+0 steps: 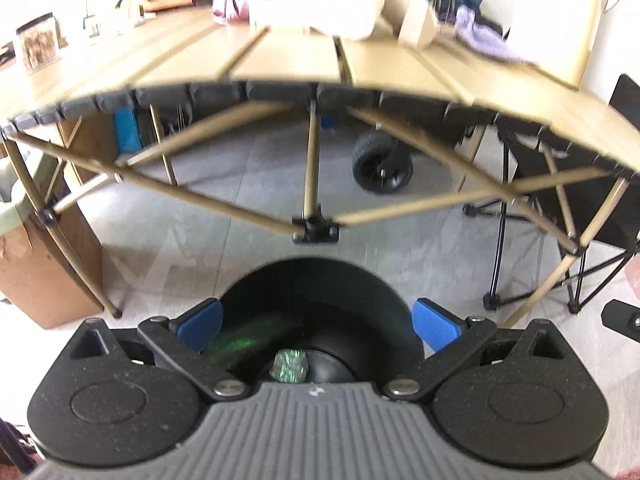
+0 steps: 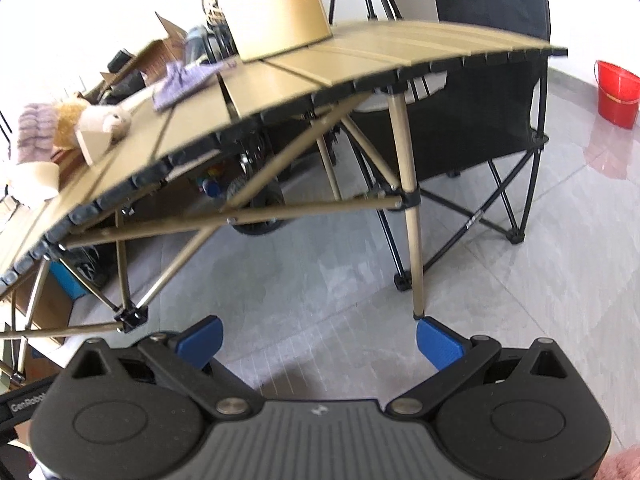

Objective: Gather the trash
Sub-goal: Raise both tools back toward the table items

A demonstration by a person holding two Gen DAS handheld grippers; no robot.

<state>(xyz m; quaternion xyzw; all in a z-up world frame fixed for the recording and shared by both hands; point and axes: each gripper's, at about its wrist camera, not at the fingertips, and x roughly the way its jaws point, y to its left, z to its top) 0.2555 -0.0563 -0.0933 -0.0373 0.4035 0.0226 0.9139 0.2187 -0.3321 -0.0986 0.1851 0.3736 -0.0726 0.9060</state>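
In the left wrist view, my left gripper (image 1: 318,320) hangs open right over a round black bin (image 1: 320,276) on the floor, its blue fingertips spread to the bin's two sides. A crumpled, shiny greenish wrapper (image 1: 290,366) lies inside the bin, free of the fingers. My right gripper (image 2: 318,336) is open too, with only grey floor tiles between its fingers. The tan slatted folding table (image 1: 288,60) (image 2: 340,64) stands ahead, carrying a plush toy (image 2: 96,120), a purple cloth (image 2: 180,84) and a tan box (image 1: 418,24).
The table's crossed legs (image 1: 310,184) stand just past the bin. A cardboard box (image 1: 40,276) sits at the left and a black wheel (image 1: 382,164) under the table. A black folding chair (image 2: 480,128) and a red bucket (image 2: 616,92) are to the right.
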